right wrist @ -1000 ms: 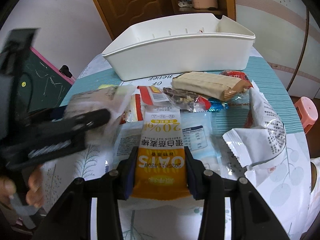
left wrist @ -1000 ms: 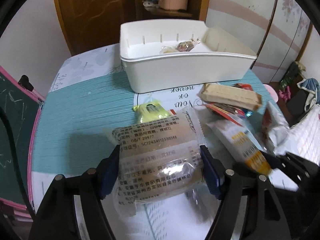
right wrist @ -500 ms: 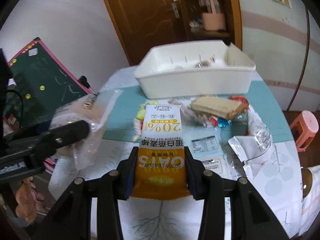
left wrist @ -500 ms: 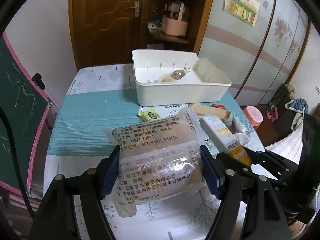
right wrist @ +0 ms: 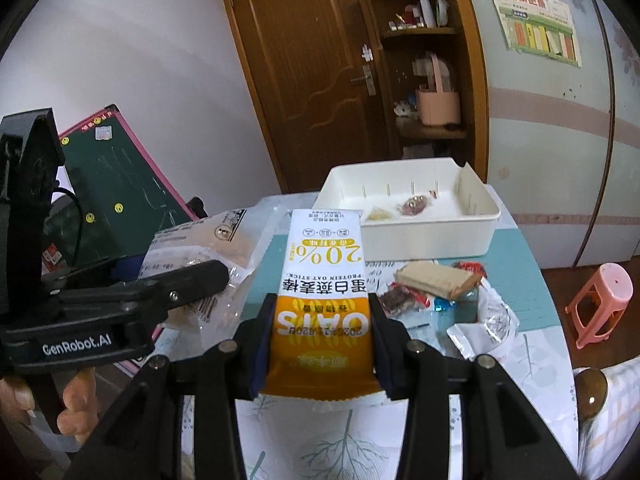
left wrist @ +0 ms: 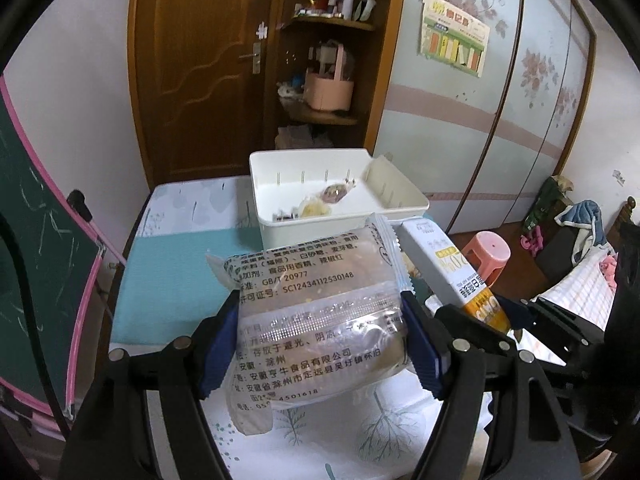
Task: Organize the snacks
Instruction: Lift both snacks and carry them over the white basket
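Observation:
My left gripper (left wrist: 320,340) is shut on a clear plastic snack packet (left wrist: 316,312) printed with black text, held well above the table. My right gripper (right wrist: 318,344) is shut on a white and orange oat bar packet (right wrist: 322,280), also lifted. Each gripper shows in the other's view: the right one with the oat bar packet (left wrist: 452,276) at the right, the left one (right wrist: 192,280) with the clear packet (right wrist: 200,248) at the left. A white bin (right wrist: 432,236) stands at the far end of the table, with two small wrapped sweets (right wrist: 414,204) inside.
Several snacks lie on the table (right wrist: 532,344) right of my right gripper: a brown wafer pack (right wrist: 434,278), red wrappers and a torn white bag (right wrist: 486,320). A green chalkboard (left wrist: 44,240) leans at the left. A pink stool (right wrist: 600,304) stands on the floor at the right.
Both grippers have risen from the table with their packets and pulled back, so the bin now looks smaller and farther. The grips have not altered.

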Tool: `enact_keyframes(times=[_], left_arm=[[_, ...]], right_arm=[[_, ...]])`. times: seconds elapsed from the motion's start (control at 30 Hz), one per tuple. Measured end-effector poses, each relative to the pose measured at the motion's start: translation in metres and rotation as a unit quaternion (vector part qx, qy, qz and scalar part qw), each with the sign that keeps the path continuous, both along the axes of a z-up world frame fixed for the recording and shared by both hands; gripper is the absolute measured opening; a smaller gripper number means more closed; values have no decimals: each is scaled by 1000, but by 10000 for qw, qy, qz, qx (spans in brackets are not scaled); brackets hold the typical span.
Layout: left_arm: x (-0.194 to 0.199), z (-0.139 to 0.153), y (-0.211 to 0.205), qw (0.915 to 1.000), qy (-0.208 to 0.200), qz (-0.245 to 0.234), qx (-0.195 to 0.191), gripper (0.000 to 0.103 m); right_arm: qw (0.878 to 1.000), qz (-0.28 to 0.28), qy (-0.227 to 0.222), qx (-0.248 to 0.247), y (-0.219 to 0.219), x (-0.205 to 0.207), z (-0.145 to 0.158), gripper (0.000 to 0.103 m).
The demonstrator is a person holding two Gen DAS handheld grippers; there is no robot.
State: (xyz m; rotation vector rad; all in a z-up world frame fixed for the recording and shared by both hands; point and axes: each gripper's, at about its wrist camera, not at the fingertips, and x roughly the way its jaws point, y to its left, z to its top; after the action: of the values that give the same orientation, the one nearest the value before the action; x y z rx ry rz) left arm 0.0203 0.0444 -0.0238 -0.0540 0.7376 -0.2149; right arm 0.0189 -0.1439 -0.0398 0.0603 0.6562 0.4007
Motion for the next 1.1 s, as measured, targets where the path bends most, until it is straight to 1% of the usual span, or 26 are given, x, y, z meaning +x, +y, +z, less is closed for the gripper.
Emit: enact_keyframes(times=[0.13,0.27,0.4,0.53,0.63,0.77,0.87,0.97,1.1], left_arm=[[4,15,-5,9999,-152,-70,15,74],[13,30,-13,9995,-299,-139,-29,74],[33,44,-19,9989,-429,-167,-17,74],[58,58,-23,9978,-648,-74,67,74],[84,66,-29,9971,-738,-32,174,74],[129,74,-39,9962,-810,19,313,74],[160,77,-46,9952,-878,100,425,74],[201,76,-54,9958,-741,172,499,74],[246,73,-64,9961,-603,211,603,74]], right_arm=[[9999,-31,-130,-2,-2,5,10,42],[9994,-121,-322,-32,-8,20,24,42],[9983,-268,-517,-35,-19,44,40,42],[9966,-440,-703,-18,-28,75,55,42],[9955,-524,-782,32,-34,96,61,42],[9940,-670,-862,77,-42,129,69,42],[9931,-798,-851,113,-50,154,73,42],[9935,-868,-715,193,-60,180,75,42],[9944,-919,-516,86,-67,214,76,42]])
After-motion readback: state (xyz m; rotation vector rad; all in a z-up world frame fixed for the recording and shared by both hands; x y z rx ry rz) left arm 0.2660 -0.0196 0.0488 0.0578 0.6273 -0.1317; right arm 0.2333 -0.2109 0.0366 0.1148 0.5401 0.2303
